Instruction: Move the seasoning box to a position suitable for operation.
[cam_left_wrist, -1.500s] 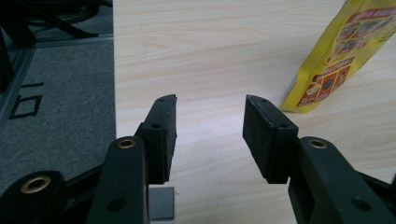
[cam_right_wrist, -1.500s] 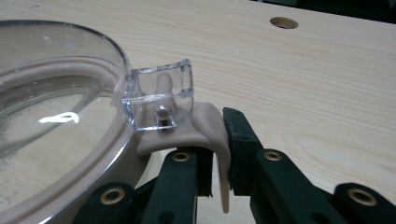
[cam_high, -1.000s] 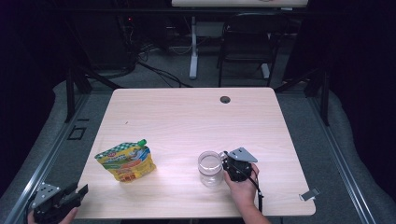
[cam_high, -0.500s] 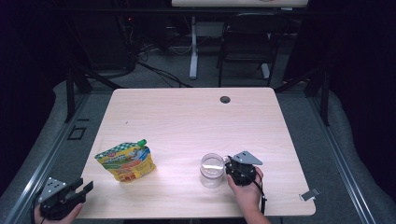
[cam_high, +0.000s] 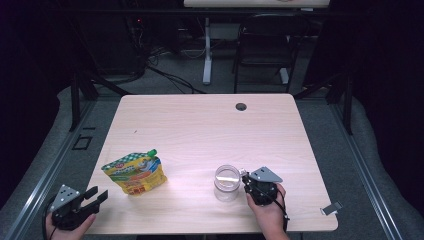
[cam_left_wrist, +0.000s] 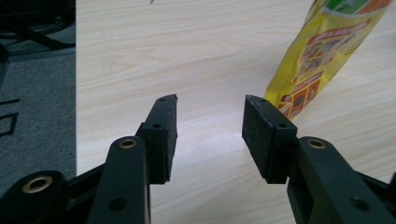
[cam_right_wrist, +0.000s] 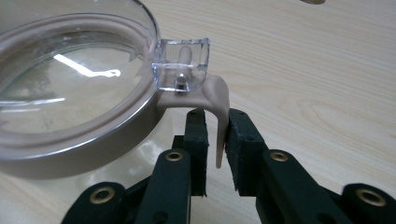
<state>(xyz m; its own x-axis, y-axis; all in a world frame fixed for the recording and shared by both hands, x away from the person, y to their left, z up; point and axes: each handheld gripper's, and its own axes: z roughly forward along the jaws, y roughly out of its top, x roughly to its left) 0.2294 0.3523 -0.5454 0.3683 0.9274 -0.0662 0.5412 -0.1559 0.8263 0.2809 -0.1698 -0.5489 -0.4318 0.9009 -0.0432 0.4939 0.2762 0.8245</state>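
Since a second ago the left gripper (cam_high: 95, 197) has come forward from off the worktop's near-left corner to its edge, toward the yellow pouch (cam_high: 136, 173), while the clear jar (cam_high: 227, 182) and the right gripper (cam_high: 245, 181) sit slightly farther right and nearer the person than they did. The right gripper's jaws have just been opening a little, with the beige latch tab (cam_right_wrist: 217, 122) of the jar's lid between them.

From the high view, the jar stands upright on the worktop (cam_high: 200, 130) toward its near right, the right gripper just beside its right flank; whether anything is gripped there is too small to tell. The right gripper view settles it: the tab hangs down from a clear hinge block (cam_right_wrist: 182, 65) on the lid's (cam_right_wrist: 70, 79) rim, and the jaws stand close on either side of it, one pad against the tab, a slight gap on the other side, so a loose hold at most.

The left gripper view shows its jaws spread wide with only bare wood between them, released, and the pouch standing ahead to the right, well apart. The high view adds the pouch's green cap (cam_high: 152, 151).
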